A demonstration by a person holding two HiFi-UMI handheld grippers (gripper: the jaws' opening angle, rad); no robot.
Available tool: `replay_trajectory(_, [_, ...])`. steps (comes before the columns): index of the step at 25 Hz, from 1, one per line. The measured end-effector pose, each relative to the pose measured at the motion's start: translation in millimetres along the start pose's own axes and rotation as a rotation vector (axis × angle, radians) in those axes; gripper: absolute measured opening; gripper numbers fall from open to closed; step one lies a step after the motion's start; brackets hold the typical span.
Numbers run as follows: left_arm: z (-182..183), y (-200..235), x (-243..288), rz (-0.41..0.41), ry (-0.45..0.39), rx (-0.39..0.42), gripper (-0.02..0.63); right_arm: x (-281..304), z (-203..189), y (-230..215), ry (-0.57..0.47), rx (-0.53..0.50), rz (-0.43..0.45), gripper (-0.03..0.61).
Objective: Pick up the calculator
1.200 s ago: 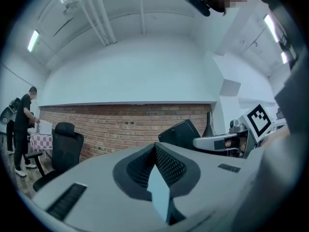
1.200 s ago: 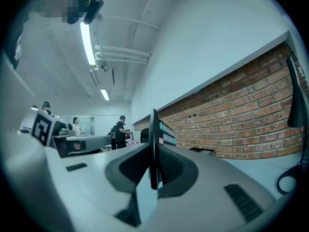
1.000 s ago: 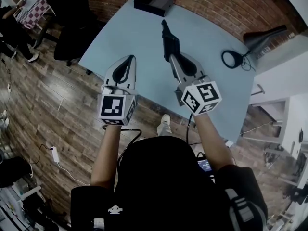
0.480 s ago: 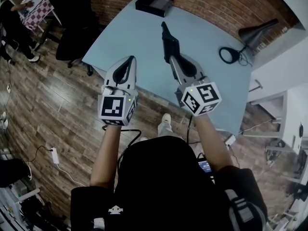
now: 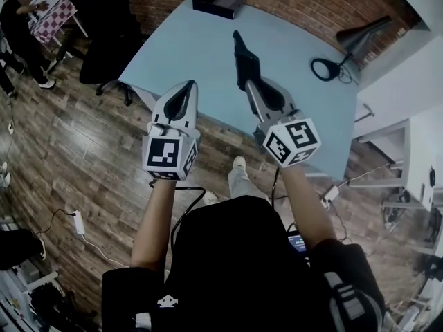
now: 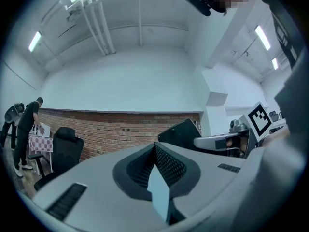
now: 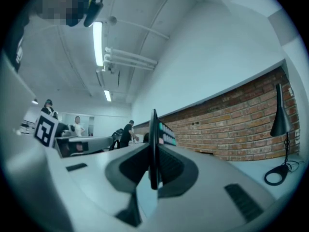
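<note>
Calculator (image 7: 154, 144): a thin dark slab seen edge-on, pinched between the jaws of the right gripper (image 5: 250, 85) and held out over the pale blue table (image 5: 187, 43). It is apparently clear of the surface, though the steep head view leaves the gap uncertain. Left gripper (image 5: 184, 92): jaws pressed together, nothing between them. The lift appears complete. To hold it well, keep the right gripper level and its pinch steady so the slab cannot pivot, with the left gripper kept aside.

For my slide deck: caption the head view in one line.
Right gripper clamps the calculator over the pale blue table; left gripper beside it, shut and empty.
</note>
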State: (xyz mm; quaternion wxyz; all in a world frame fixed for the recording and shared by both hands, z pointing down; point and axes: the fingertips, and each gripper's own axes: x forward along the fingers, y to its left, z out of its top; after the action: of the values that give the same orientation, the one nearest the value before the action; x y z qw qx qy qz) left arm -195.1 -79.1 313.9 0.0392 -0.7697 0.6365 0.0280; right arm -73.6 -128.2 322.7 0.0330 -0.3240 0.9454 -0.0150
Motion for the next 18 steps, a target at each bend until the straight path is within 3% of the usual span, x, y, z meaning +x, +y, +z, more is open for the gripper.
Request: replay_trajectory(18, [-2.9,-21.5,-13.9,0.011,0.005,0.002,0.008,-26.8,-1.8,8.3,0.0,-0.001,0.03,0.046])
